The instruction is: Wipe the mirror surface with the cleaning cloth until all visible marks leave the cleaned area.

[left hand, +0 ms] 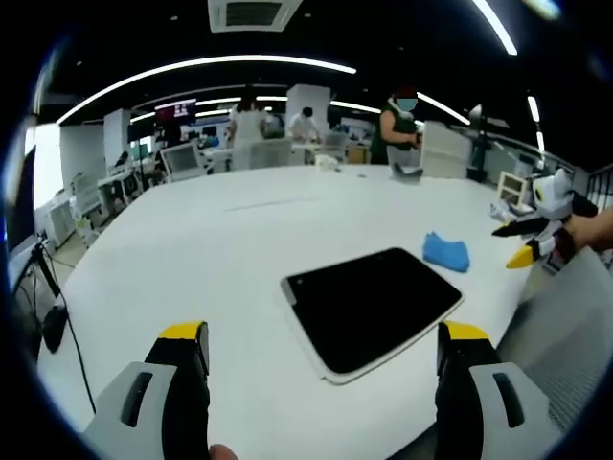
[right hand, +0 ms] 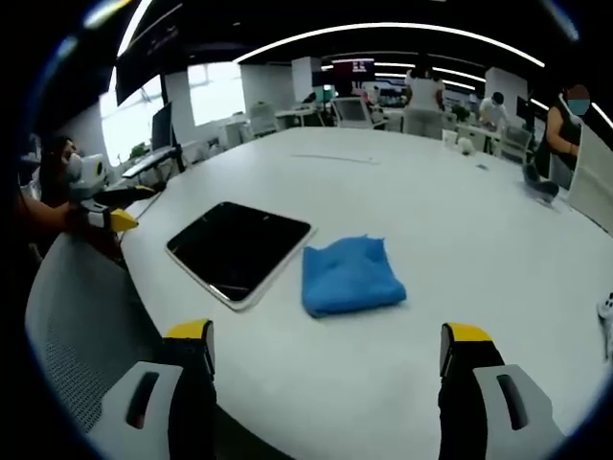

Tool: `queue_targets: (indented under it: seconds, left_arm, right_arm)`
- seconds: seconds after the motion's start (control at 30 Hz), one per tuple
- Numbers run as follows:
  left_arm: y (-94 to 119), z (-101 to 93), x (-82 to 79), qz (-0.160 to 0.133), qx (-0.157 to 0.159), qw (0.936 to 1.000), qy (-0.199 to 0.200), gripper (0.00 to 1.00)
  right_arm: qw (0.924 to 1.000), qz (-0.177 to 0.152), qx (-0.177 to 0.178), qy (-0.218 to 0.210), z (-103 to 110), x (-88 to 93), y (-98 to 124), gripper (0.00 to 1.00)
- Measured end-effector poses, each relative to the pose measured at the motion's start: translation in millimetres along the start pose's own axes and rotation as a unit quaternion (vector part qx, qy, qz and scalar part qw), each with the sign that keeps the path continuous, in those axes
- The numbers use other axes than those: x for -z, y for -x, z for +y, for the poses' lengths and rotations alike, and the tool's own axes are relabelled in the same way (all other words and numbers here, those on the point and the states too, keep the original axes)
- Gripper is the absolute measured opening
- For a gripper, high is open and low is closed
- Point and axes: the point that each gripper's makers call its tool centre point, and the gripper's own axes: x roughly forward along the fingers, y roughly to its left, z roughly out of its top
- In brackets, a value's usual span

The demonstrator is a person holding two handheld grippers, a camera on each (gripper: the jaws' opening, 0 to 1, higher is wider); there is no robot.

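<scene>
The mirror [left hand: 374, 307], a dark rectangular slab with a pale rim, lies flat on the white table [left hand: 220, 259] just ahead of my left gripper [left hand: 323, 333], whose jaws stand wide open with nothing between them. A crumpled blue cleaning cloth [left hand: 446, 251] rests beyond the mirror's far right corner. In the right gripper view the cloth [right hand: 350, 275] lies right of the mirror [right hand: 239, 247], almost touching its edge. My right gripper [right hand: 329, 331] hovers open a little short of the cloth, holding nothing. Each gripper enters the other's view at the table edge: right gripper [left hand: 532, 235], left gripper [right hand: 105, 216].
A grey mesh chair back [right hand: 77, 326] stands at the table's near edge between the two grippers. Small items [left hand: 405, 172] sit at the table's far side. Several people [left hand: 397, 125] stand among desks and monitors behind the table.
</scene>
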Motion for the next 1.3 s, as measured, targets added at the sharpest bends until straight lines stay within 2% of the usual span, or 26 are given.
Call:
queue_targets:
  seconds: [0.1,0.23,0.37,1.3]
  left_arm:
    - [-1.6,-6.5,-2.3,0.0,0.009,0.9998,-0.018,0.99]
    - [0.0,-2.1,-0.9,0.001,0.003,1.0,-0.006,0.99]
    - [0.2,-1.6,-3.0,-0.001,-0.001,0.9999,-0.012,0.99]
    - [-2.7,-6.8,0.8,0.008,0.012,0.9997,-0.018,0.99]
  right_arm:
    - [0.9999,-0.003,0.007,-0.007,-3.0,1.3,2.8,0.98]
    - [0.9998,-0.002,0.008,-0.02,-5.4,2.5,1.7,0.97]
    - [1.0,-0.001,0.005,-0.005,-2.1,1.4,0.9,0.97]
    - [0.9999,-0.004,0.011,-0.01,-5.7,0.7,1.9,0.97]
